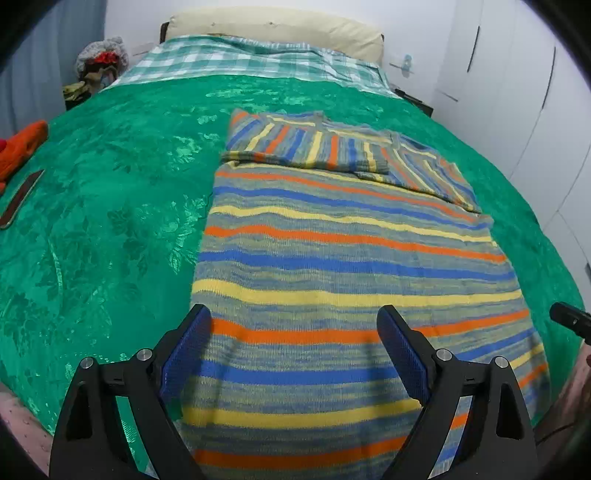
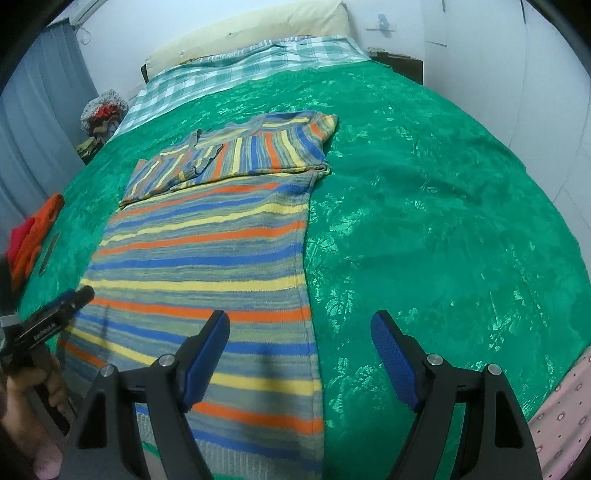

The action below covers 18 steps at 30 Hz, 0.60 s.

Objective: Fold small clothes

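Striped sweater [image 1: 351, 258] flat, sleeves seemingly folded.

Bed [image 1: 110, 184] under green floral bedspread; checked sheet [image 1: 229, 61] and cream pillow [image 1: 280, 29] at head. White walls; white wardrobe doors [image 1: 509, 92]; grey curtain [image 2: 37, 122].

Left gripper [image 1: 293, 321] and right gripper [image 2: 299, 326] angled downward, jaws spread wide, nothing between the pads.
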Motion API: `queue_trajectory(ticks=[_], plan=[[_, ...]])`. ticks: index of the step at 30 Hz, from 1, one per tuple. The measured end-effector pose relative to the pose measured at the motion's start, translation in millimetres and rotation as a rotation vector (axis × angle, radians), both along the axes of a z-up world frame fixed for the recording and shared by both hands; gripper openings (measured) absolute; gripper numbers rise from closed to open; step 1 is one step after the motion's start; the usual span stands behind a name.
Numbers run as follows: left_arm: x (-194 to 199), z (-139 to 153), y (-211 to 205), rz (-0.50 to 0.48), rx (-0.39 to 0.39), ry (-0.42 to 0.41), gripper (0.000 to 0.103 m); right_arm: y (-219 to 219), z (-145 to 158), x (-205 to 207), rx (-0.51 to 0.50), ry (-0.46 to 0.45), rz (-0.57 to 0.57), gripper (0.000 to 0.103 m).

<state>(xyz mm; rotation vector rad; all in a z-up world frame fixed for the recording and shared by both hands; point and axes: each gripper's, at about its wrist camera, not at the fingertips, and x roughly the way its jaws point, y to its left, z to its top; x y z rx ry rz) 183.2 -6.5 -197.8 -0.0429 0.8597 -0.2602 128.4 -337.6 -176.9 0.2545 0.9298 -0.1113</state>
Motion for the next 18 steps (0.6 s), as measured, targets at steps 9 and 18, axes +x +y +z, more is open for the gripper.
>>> queue_trajectory(ticks=[9, 18], plan=[[0.3, 1.2, 3.1, 0.020, 0.007, -0.016, 0.092, -7.3, 0.1, -5.7, 0.019, -0.003, -0.032, 0.078], [2.1, -1.5, 1.5, 0.024, 0.023, -0.008, 0.093, -9.6, 3.3, -9.1, 0.021, -0.011, -0.043, 0.078]])
